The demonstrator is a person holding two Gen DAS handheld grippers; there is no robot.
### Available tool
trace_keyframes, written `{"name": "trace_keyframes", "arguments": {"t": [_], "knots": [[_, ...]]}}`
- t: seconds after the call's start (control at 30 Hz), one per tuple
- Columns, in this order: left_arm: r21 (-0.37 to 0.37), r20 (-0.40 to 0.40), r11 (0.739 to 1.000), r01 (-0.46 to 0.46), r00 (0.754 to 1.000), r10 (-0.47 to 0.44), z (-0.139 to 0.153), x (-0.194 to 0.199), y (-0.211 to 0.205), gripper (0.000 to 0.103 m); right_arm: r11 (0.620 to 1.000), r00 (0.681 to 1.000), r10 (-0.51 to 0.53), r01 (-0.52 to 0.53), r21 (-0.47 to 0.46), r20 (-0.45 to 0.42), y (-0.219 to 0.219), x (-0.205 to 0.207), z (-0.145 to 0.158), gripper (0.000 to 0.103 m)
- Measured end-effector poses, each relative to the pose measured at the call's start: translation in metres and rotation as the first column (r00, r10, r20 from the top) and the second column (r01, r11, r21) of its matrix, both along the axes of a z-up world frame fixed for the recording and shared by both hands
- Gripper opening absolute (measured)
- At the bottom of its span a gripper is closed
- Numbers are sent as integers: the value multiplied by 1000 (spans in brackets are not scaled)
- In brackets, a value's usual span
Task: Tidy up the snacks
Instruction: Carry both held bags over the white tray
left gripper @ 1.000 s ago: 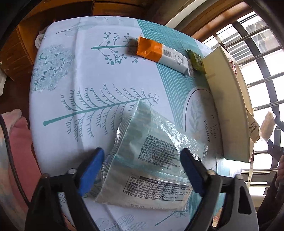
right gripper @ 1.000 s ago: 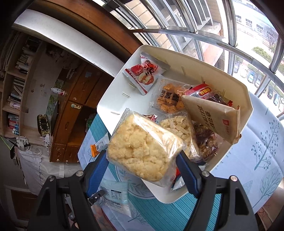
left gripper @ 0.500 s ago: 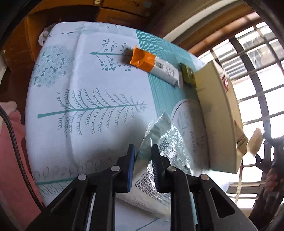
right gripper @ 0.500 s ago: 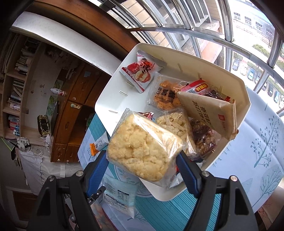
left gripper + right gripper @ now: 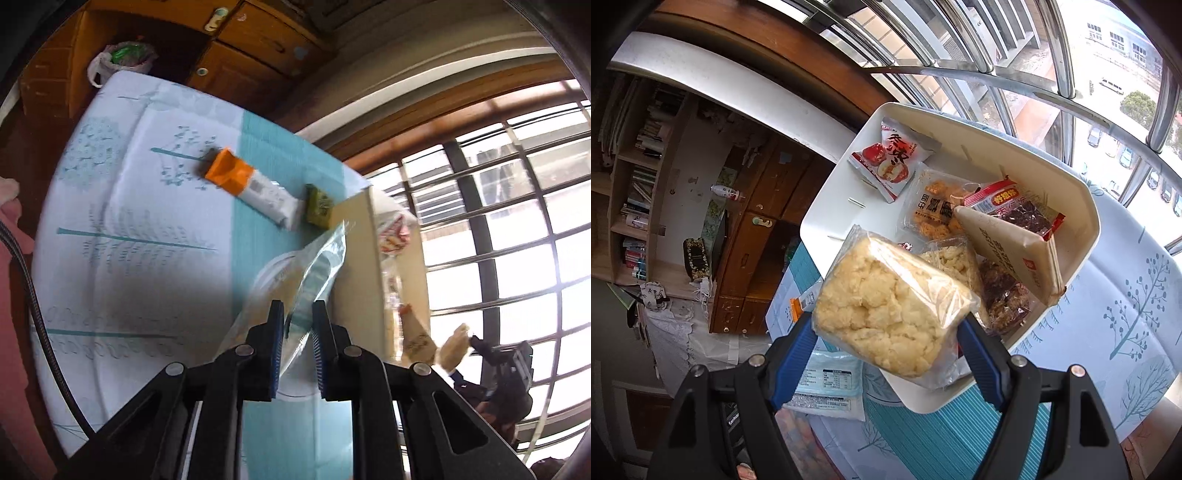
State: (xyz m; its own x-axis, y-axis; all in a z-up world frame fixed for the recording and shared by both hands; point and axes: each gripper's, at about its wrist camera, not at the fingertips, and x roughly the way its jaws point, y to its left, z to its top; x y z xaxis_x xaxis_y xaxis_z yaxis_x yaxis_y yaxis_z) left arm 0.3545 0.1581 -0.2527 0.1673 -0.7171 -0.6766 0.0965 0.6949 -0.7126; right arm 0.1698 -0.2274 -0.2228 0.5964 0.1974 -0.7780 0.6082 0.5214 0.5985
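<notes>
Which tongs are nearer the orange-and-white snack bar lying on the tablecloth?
Left. The left tongs, pinching a clear packet, hang above the table nearer the bar; the right tongs are over the tray.

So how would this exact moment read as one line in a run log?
left gripper: closing on pale blue packet | right gripper: holds puffed-rice cake over white bin

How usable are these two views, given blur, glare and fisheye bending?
Left wrist view: motion-smeared, the orange-and-white snack bar and the clear plastic packet in the left gripper are soft, the window is blown out. Right wrist view: sharp on the pale crumbly rice cake bag and white plastic bin; window bars bow strongly.
</notes>
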Motion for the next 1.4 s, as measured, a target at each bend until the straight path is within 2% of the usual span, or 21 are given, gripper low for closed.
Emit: {"name": "trace_keyframes", "arguments": {"t": [0.23,0.47,0.57,0.6,0.7,0.8,0.87,1.1,1.33,1.4], "knots": [[-35,101,999,8,995,-4,56,-6,-29,12,1000,999,21,-21,1,36,-18,-7,12,78],[-132,185,991,32,983,-7,109,-17,-73,11,999,998,45,-46,20,43,-45,-6,10,78],[-180,214,983,39,977,0,125,-19,-96,10,997,997,66,-67,27,40,-57,-5,7,78],[-196,221,979,46,975,-2,130,-21,-104,3,997,996,75,-76,28,39,-60,-3,6,78],[-281,243,958,52,970,19,142,-23,-126,3,994,994,107,-107,20,24,-68,2,3,78],[-283,264,957,61,964,16,149,-24,-151,3,990,990,140,-140,15,22,-76,9,0,78],[-300,244,951,70,970,6,147,-25,-168,3,987,987,159,-160,12,22,-82,14,-1,78],[-248,219,967,61,976,-5,128,-33,-199,4,974,974,228,-227,-20,17,-96,32,-9,80],[-115,283,993,33,959,1,131,-43,-196,9,965,964,260,-258,-48,46,-98,39,-7,95],[-74,302,997,24,953,-1,133,-46,-192,15,967,968,249,-245,-72,43,-98,38,-4,96]]}}
